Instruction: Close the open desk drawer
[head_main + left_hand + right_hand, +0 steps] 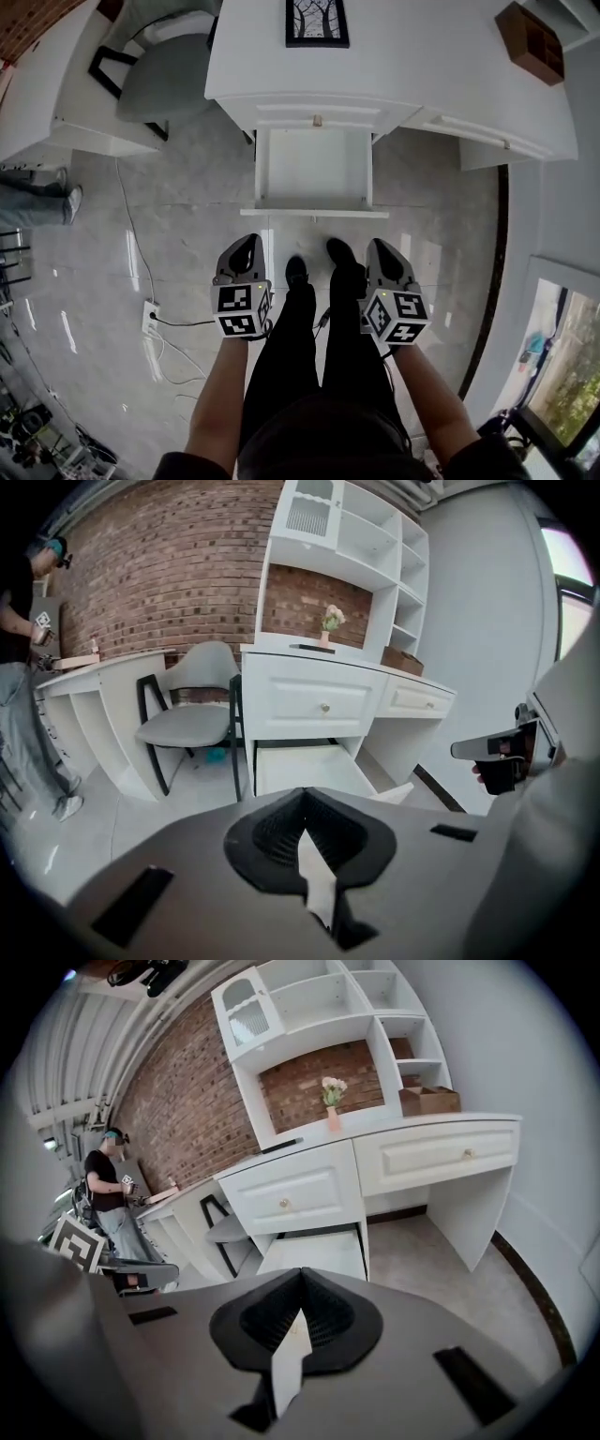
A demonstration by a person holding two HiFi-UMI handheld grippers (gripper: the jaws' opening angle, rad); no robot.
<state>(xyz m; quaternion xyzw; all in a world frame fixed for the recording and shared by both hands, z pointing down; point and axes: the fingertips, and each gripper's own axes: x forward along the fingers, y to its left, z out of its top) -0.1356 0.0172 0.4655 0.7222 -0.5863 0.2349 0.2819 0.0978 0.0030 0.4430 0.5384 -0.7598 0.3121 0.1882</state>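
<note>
Drawer (314,173) is seen pulled well out from under the white desk (403,66), front panel toward the person's feet, directly ahead of both grippers. No contact is made with it yet. The step in hand is judged as the approach, with closing not begun.

Left gripper (246,244) is held low by the left leg, right gripper (380,247) by the right leg, both short of the drawer front and apart from it. In each gripper view the jaws are pressed together, with only a thin sliver of light between the pads. Nothing is gripped by either.

Next move, as judged: one or both grippers are to be brought forward against the drawer's front panel, and it is to be pushed straight in along its runners until flush under the closed upper drawer (317,114). No grasp is needed, so clenched jaws can serve as a flat pusher. An even, centred push is called for so the drawer is not skewed.

Containers: the open drawer's inside appears bare white, probably empty, though the back part is hidden beneath the desk edge. A brown box (531,42) is set on the desk's right wing, contents not visible. On the desk top a framed picture (317,21) is laid. A grey chair (159,80) is parked at the left of the desk.
</note>
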